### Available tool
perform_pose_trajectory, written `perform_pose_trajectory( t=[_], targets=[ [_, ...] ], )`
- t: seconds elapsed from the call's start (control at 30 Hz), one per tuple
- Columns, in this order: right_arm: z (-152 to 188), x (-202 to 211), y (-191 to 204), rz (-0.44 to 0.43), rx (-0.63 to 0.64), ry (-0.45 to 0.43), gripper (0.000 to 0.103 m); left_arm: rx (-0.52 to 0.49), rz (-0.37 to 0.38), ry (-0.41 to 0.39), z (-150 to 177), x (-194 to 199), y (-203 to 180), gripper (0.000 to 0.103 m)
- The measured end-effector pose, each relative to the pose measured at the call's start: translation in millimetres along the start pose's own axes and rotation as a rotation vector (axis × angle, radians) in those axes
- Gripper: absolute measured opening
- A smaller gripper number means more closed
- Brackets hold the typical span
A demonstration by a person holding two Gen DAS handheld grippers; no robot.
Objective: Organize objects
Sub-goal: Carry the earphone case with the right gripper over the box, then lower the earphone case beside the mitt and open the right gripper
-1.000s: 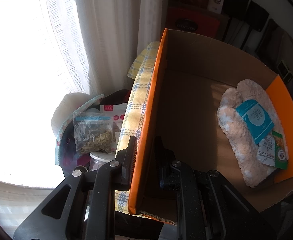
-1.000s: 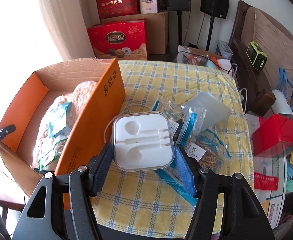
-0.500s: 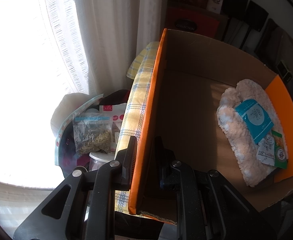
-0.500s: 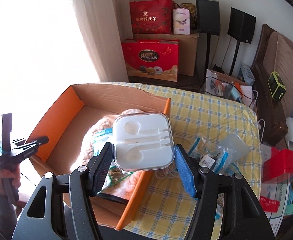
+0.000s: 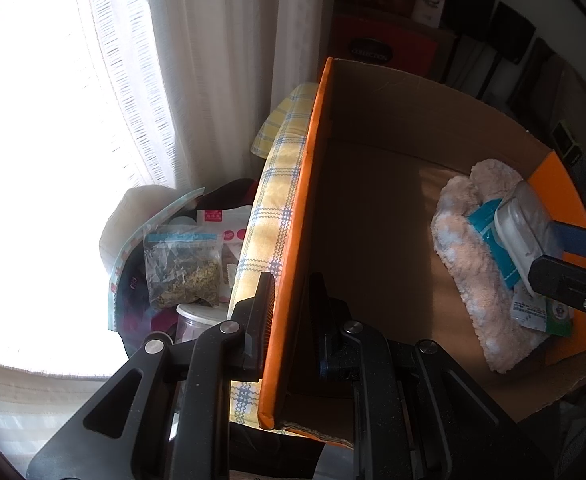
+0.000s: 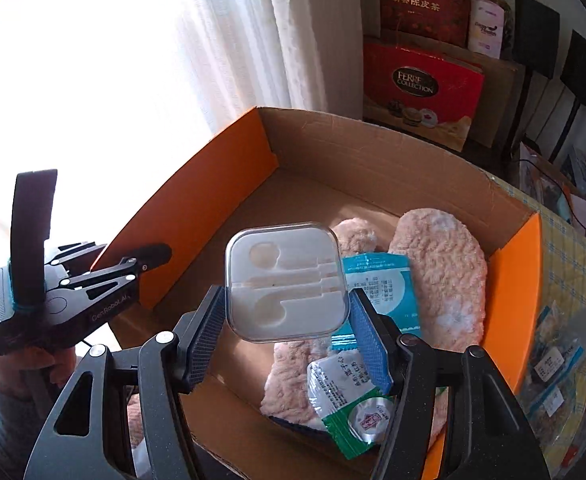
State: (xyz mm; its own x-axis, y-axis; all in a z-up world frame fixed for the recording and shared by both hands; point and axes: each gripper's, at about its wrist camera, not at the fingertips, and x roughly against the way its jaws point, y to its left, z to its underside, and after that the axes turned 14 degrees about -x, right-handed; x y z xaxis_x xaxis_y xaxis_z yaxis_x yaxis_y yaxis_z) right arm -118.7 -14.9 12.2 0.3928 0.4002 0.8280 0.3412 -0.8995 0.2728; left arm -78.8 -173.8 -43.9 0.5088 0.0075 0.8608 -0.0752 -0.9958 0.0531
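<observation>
My right gripper (image 6: 285, 322) is shut on a clear plastic earphone case (image 6: 287, 280) with a white insert and holds it above the open cardboard box (image 6: 373, 160). The case (image 5: 527, 228) and right gripper also show at the right in the left wrist view. In the box lie pink fuzzy slippers (image 6: 441, 276), a teal packet (image 6: 389, 292) and a green-white packet (image 6: 353, 412). My left gripper (image 5: 289, 312) is shut on the box's orange side flap (image 5: 293, 240); it also shows at the left in the right wrist view (image 6: 149, 258).
The box sits on a yellow checked tablecloth (image 6: 569, 256). Zip bags (image 6: 553, 364) lie on the table right of the box. Red gift boxes (image 6: 421, 92) stand behind by the curtain (image 6: 293, 32). A bag of dried herbs (image 5: 181, 268) and a jar lie left of the table.
My right gripper has carried the earphone case from over the table to above the inside of the box. My left gripper has kept its hold on the flap.
</observation>
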Motion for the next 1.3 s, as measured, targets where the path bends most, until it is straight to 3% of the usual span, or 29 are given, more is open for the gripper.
perform_pose_trajectory(
  t=[0.5,1.3],
  targets=[
    [24.2,-44.1,33.0,-0.013,0.077,0.102,0.064,0.004,0.003,-0.001,-1.7,-4.5,-1.4,0.015],
    [27.9,-28.2,31.7,0.009,0.071,0.054,0.064,0.003,0.001,-0.003,1.8,-4.0,0.1,0.015]
  ],
)
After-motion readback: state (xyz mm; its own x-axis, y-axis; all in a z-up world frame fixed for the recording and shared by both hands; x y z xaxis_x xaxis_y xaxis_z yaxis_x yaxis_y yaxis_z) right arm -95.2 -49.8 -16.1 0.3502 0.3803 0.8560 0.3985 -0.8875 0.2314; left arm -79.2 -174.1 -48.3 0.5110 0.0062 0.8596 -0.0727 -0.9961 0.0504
